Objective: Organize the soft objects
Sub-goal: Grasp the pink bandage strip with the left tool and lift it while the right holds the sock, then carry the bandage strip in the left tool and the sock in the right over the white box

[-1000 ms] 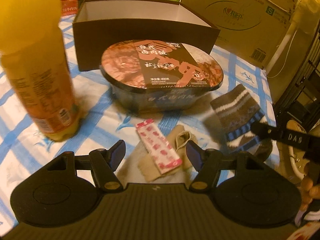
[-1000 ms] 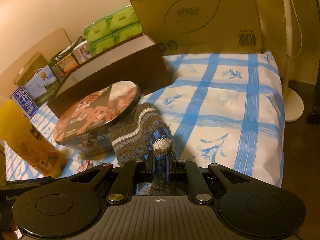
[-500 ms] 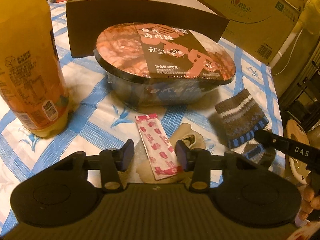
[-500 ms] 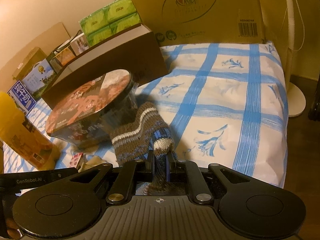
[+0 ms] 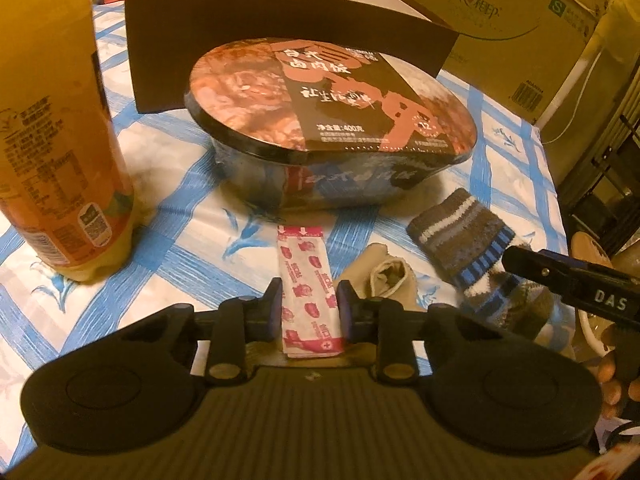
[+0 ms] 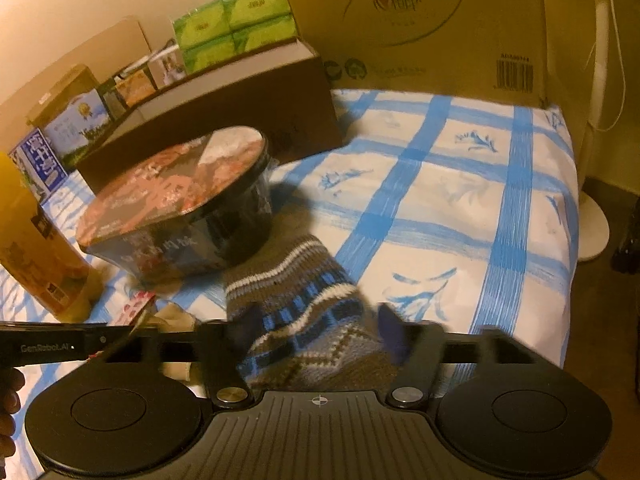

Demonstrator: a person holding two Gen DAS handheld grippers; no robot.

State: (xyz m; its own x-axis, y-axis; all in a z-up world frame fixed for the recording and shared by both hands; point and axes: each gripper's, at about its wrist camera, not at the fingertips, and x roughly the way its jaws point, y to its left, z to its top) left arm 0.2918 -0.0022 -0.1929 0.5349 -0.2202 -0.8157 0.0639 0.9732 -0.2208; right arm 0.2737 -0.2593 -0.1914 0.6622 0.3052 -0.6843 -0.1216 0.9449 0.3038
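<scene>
My left claw point(image 5: 308, 312): low centre of the left wrist view; its jaws have just been closing and now stand narrow, with the red-and-white sachet between them. The pads sit right at the packet's edges; I cannot tell whether they press it.
Red-and-white sachet point(image 5: 308, 280): a long flat packet lying lengthwise toward the bowl, its near end over the beige sock.
Beige sock point(image 5: 384, 276): crumpled on the cloth just right of the sachet, cuff opening facing up, partly under my left claw.
My right claw point(image 6: 316, 328): lower centre of the right wrist view; its jaws have just been opening and now stand wide, blurred, one on each side of the striped knitted sock, no pad pressing it.
Striped knitted sock point(image 6: 296, 300): brown, white and blue, lying flat on the cloth, cuff end toward the bowl, foot end between my right fingers.
Instant rice bowl point(image 5: 332, 120): sealed black oval tub with a printed lid, centre of the left view, just beyond both socks.
Orange drink bottle point(image 5: 56, 140): upright at the left edge.
Brown open box point(image 5: 280, 20): behind the bowl, upper centre.
Blue-checked cloth point(image 6: 460, 200): covers the surface under everything.
Cardboard carton point(image 6: 420, 20): stands at the far edge, upper right.
</scene>
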